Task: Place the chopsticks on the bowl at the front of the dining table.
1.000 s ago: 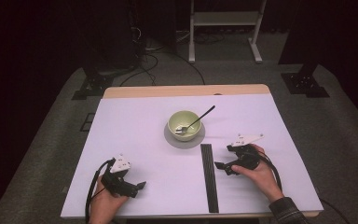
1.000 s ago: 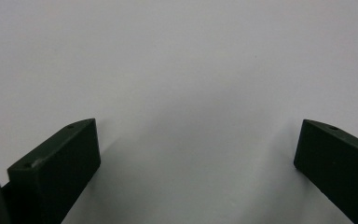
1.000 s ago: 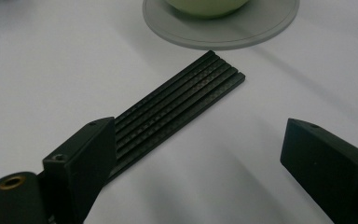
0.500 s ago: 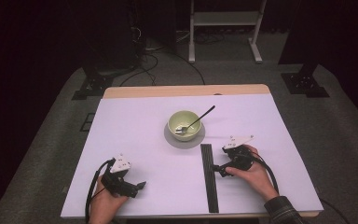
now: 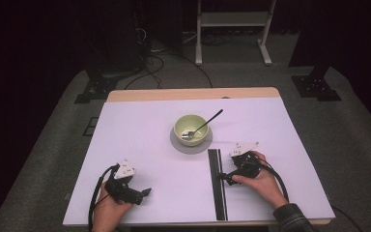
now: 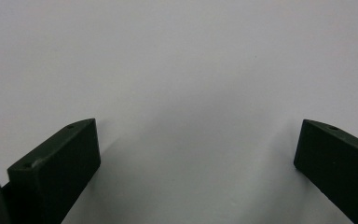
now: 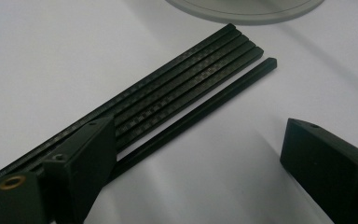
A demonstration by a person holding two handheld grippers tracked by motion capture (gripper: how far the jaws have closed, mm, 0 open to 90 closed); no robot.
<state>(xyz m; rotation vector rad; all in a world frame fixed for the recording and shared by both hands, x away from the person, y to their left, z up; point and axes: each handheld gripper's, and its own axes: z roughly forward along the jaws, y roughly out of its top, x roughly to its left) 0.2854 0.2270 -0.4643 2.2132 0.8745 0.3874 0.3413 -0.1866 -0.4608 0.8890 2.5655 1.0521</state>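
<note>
My right gripper lies low over the white table, its jaws spread wide; in the right gripper view nothing sits clamped between them, and the gap frames bare tabletop; the chopsticks run as a bundle of black sticks with a chequered pattern from the lower left up toward the grey saucer; one stick lies slightly apart from the rest, on the side nearer my gap; my left-hand jaw in that view stands over the near part of the bundle, and I cannot tell whether it touches the sticks or only hovers above them; the other jaw is well clear of them, over bare table.

From the high view the chopsticks lie as a straight dark strip running from just below the saucer toward my edge of the table, just beside my right gripper on its inner side; the pale green bowl sits on that saucer with a spoon leaning in it, handle pointing up and to the right.

My left gripper rests near the front left of the table, well apart from the chopsticks; its jaws are wide too, with plain white surface between them and nothing held.
</note>
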